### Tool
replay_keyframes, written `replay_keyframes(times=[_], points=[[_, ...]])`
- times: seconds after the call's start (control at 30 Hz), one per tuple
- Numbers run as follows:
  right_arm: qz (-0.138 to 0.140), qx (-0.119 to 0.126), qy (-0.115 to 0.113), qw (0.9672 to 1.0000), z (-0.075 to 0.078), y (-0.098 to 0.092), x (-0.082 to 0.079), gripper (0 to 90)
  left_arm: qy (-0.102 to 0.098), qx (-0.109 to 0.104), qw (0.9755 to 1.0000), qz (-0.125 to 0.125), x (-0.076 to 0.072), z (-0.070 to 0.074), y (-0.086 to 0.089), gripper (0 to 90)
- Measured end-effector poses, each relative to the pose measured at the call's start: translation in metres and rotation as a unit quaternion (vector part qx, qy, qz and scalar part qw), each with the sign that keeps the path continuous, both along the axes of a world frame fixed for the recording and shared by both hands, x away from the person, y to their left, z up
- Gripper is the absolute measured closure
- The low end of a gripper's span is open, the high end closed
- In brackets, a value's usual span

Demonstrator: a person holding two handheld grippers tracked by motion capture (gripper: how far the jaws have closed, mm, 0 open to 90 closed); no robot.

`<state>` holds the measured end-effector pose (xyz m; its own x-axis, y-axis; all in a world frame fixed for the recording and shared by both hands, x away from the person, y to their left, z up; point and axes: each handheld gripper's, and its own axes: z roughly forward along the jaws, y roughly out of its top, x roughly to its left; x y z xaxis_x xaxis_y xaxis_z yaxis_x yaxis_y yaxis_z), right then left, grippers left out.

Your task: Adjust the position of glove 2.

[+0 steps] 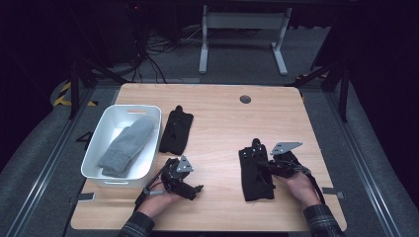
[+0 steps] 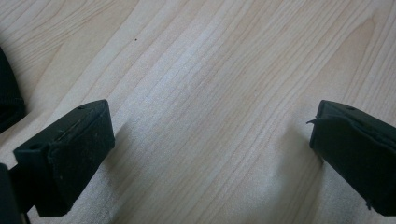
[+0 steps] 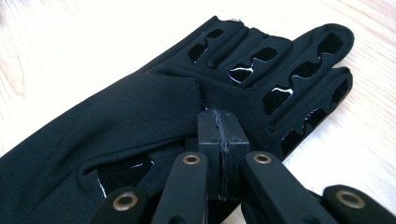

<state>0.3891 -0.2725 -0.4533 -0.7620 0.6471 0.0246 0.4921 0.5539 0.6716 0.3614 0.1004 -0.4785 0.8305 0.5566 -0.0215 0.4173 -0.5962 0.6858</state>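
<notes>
pale wood table — grey floor beyond, dark room.

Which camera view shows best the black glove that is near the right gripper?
The right gripper view shows the black glove best: it lies close up, with its glossy patches and fingertips clear, and the right gripper is shut against its edge. The high view shows the whole glove, small and dark. The left gripper view shows bare table.
</notes>
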Motion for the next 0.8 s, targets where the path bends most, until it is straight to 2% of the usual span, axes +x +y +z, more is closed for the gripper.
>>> replay_keyframes(times=[0.2,0.37,0.5,0.63,0.8], points=[[-0.003,0.007,-0.002,1.0000,0.001,-0.005,-0.002,89.3,0.000,0.001,1.0000,0.001,0.000,0.000,0.000,0.2],[-0.024,0.032,-0.033,0.9987,0.013,-0.015,-0.010,69.2,0.000,0.001,1.0000,0.001,0.000,0.000,0.000,0.1],[-0.077,0.032,-0.049,0.9954,0.010,-0.035,-0.018,42.9,0.000,0.001,1.0000,0.002,0.000,0.000,0.000,0.1],[-0.126,0.031,-0.055,0.9900,0.004,-0.060,-0.024,32.1,0.000,0.001,1.0000,0.002,0.000,0.000,0.000,0.1],[-0.167,0.022,-0.063,0.9836,-0.005,-0.078,-0.028,21.0,0.005,0.003,1.0000,0.006,-0.001,0.002,0.000,2.5]])
